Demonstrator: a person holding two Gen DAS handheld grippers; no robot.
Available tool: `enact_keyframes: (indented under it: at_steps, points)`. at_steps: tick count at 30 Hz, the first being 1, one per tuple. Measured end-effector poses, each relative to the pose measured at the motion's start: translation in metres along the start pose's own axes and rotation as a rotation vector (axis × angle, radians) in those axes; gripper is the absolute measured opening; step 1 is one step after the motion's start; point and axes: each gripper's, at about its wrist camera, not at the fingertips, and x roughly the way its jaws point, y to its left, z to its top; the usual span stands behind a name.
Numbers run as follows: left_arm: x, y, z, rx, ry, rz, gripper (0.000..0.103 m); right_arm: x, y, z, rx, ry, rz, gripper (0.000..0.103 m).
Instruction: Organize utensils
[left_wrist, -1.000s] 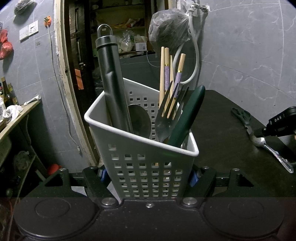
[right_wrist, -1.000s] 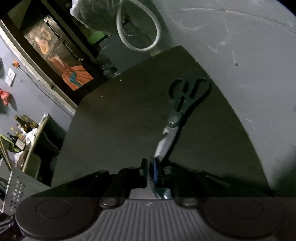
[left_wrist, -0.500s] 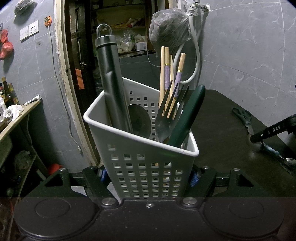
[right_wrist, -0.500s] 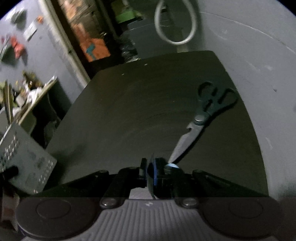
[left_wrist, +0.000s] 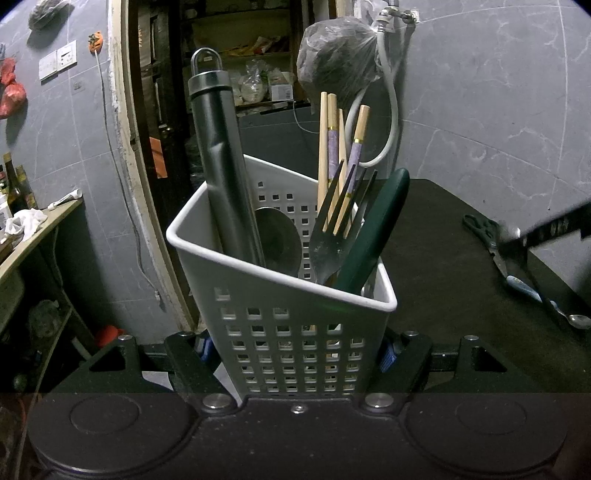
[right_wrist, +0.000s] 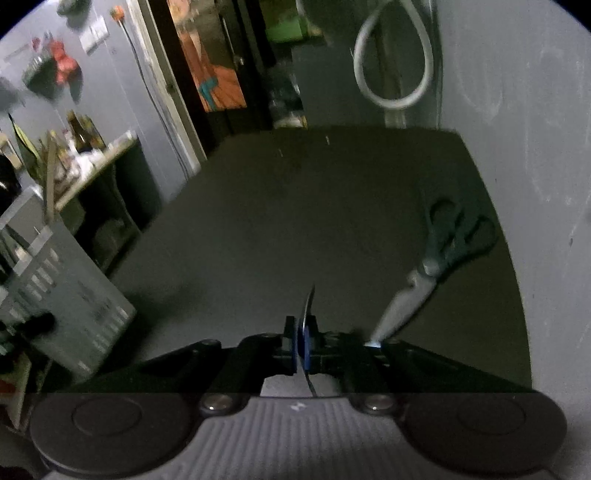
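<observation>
My left gripper (left_wrist: 295, 350) is shut on a white perforated utensil caddy (left_wrist: 291, 325) and holds it upright. The caddy holds a dark metal handle (left_wrist: 221, 162), a spoon bowl (left_wrist: 277, 240), a fork (left_wrist: 332, 229), chopsticks (left_wrist: 332, 147) and a green-handled tool (left_wrist: 373, 229). My right gripper (right_wrist: 303, 343) is shut on a thin metal spoon (right_wrist: 307, 306), seen edge-on and lifted off the black table (right_wrist: 295, 206). The spoon also shows in the left wrist view (left_wrist: 554, 306) at the right. Black-handled scissors (right_wrist: 443, 251) lie on the table to the right.
The caddy shows blurred in the right wrist view (right_wrist: 62, 288) at the left. Grey tiled walls (left_wrist: 498, 110) stand behind and right of the table. A hose loop (right_wrist: 391, 70) hangs at the back. A cluttered shelf (right_wrist: 85, 155) stands to the left.
My right gripper has lifted the spoon off the table and swung left, away from the scissors; the caddy has come further into its view. My left gripper and caddy have held still.
</observation>
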Motion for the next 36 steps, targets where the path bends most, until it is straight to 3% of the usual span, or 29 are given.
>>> enact_keyframes:
  at_steps: [8,15,20,22,26,36]
  points:
    - [0.0,0.0,0.0,0.0,0.0,0.0,0.077,-0.055,0.031,0.039,-0.001,-0.233,0.13,0.004]
    - [0.0,0.0,0.0,0.001,-0.001,0.001,0.077,-0.108,0.079,0.092,-0.076,-0.484,0.386,0.004]
    - [0.0,-0.002,0.001,0.002,-0.001,0.002,0.077,-0.118,0.112,0.124,-0.134,-0.555,0.542,0.0]
    - [0.0,-0.002,0.001,0.002,-0.003,0.003,0.077,-0.114,0.12,0.13,-0.16,-0.558,0.555,0.0]
    - [0.0,-0.001,0.0,-0.004,-0.005,0.001,0.077,-0.099,0.12,0.135,-0.162,-0.537,0.491,0.001]
    - [0.0,0.001,0.0,0.006,-0.007,-0.008,0.077,-0.065,0.087,0.101,-0.078,-0.398,0.33,0.003]
